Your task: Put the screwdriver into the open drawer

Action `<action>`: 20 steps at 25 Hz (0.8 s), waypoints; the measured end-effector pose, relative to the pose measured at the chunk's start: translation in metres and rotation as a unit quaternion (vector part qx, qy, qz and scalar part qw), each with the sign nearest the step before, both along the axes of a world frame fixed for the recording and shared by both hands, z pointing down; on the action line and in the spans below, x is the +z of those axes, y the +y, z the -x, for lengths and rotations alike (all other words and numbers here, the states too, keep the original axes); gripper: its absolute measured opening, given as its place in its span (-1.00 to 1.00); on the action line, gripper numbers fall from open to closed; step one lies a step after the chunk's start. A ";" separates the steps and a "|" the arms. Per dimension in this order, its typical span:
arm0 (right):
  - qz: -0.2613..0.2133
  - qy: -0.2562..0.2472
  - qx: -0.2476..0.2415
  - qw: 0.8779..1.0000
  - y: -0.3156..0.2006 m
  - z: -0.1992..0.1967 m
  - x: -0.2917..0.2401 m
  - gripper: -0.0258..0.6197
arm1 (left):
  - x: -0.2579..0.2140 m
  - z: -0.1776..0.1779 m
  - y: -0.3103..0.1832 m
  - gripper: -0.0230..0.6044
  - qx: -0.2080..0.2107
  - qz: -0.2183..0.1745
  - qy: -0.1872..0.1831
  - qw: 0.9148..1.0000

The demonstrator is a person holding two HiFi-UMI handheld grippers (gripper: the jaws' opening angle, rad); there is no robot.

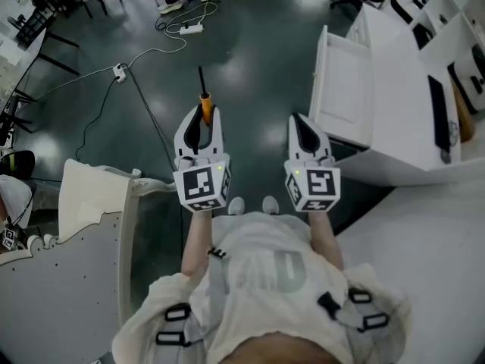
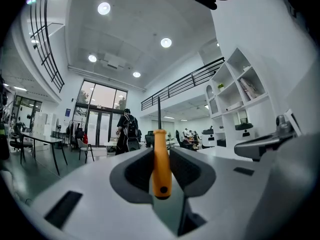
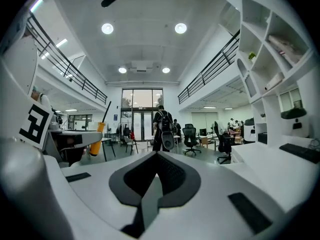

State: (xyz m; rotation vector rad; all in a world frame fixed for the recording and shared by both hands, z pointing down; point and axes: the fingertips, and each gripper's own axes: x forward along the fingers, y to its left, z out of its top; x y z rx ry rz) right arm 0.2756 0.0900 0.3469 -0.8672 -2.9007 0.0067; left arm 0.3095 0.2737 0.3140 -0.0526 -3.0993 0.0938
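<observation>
The screwdriver [image 1: 204, 101] has an orange handle and a thin black shaft that points away from me over the dark floor. My left gripper [image 1: 202, 116] is shut on the handle. In the left gripper view the orange handle [image 2: 161, 164] stands upright, pinched between the two dark pads, and the shaft rises past the tips. My right gripper [image 1: 302, 123] is held level beside it, shut with nothing in it; its pads meet at the tip [image 3: 157, 155]. From there the screwdriver [image 3: 98, 134] shows at the left. The open white drawer [image 1: 342, 82] juts out of the cabinet to the right front.
A white desk [image 1: 409, 139] with a dark keyboard [image 1: 439, 116] runs along the right. A white carved piece of furniture [image 1: 91, 226] stands at my left. Cables and a power strip [image 1: 190, 29] lie on the floor ahead. A person with a backpack [image 3: 164, 129] stands far off.
</observation>
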 end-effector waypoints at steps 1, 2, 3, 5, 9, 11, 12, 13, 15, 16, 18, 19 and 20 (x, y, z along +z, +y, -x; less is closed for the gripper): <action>0.000 -0.002 0.001 1.000 -0.003 0.002 0.000 -0.91 | 0.001 0.003 -0.002 -0.60 0.001 0.000 0.000 1.000; 0.000 -0.005 0.002 1.000 -0.007 0.006 -0.001 -0.91 | 0.002 0.006 -0.005 -0.60 0.002 -0.001 0.000 1.000; 0.000 -0.005 0.006 1.000 -0.012 0.009 0.000 -0.91 | 0.002 0.010 -0.008 -0.60 0.005 -0.001 0.000 1.000; 0.002 -0.001 0.020 1.000 -0.026 0.017 0.001 -0.91 | 0.002 0.020 -0.017 -0.60 0.010 -0.002 -0.003 1.000; 0.003 -0.006 0.040 0.999 -0.054 0.035 0.003 -0.91 | -0.001 0.041 -0.037 -0.60 0.019 0.010 -0.015 1.000; 0.003 -0.014 0.047 0.999 -0.070 0.047 0.001 -0.91 | -0.006 0.055 -0.049 -0.60 0.022 0.019 -0.027 0.999; 0.003 -0.018 0.050 0.999 -0.078 0.053 0.000 -0.91 | -0.008 0.062 -0.056 -0.60 0.023 0.020 -0.033 0.999; 0.003 -0.021 0.053 0.998 -0.087 0.058 -0.001 -0.91 | -0.010 0.068 -0.062 -0.60 0.023 0.019 -0.038 0.999; 0.003 -0.025 0.057 0.998 -0.101 0.067 -0.003 -0.91 | -0.013 0.078 -0.072 -0.60 0.024 0.011 -0.044 0.999; 0.002 -0.027 0.058 0.998 -0.107 0.070 -0.003 -0.91 | -0.014 0.081 -0.076 -0.60 0.024 0.008 -0.045 0.999; -0.002 -0.031 0.053 0.998 -0.112 0.076 -0.005 -0.91 | -0.015 0.087 -0.080 -0.60 0.023 0.004 -0.050 0.998; -0.004 -0.034 0.050 0.998 -0.113 0.079 -0.006 -0.91 | -0.016 0.092 -0.080 -0.60 0.023 0.002 -0.053 0.998; -0.006 -0.036 0.051 0.998 -0.114 0.083 -0.007 -0.91 | -0.016 0.097 -0.081 -0.60 0.023 0.000 -0.056 0.998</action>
